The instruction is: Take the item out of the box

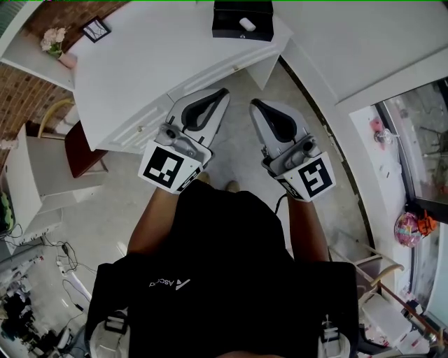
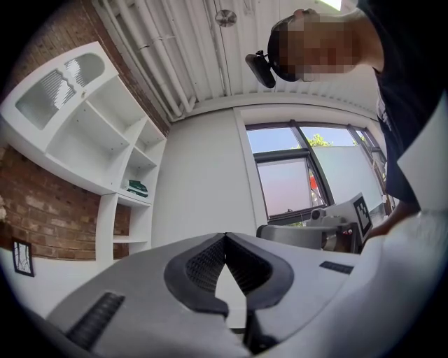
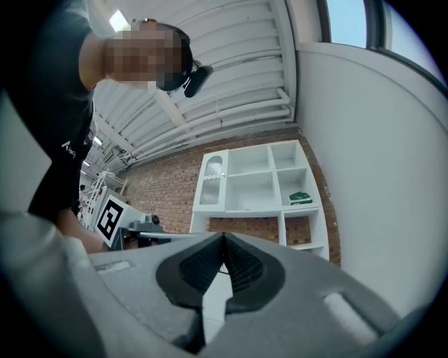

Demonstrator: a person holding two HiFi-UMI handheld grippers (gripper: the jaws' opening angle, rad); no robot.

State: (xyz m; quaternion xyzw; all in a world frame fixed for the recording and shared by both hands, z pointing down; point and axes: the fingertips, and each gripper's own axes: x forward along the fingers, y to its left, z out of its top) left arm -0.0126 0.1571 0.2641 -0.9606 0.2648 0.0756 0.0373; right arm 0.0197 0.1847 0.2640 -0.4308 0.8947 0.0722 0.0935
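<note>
Only part of the box (image 1: 225, 26) shows, cut off above.

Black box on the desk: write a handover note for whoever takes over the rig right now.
Left tool: shut, empty, held up in front of the body, short of the desk.
Right tool: shut, empty, beside the left one.
Things: the black box sits open near the desk's far edge, with the white item lying inside it.
Done: nothing yet; neither tool touches the box.
Left: reach to the box, open a tool, grip the white item and lift it out.
</note>
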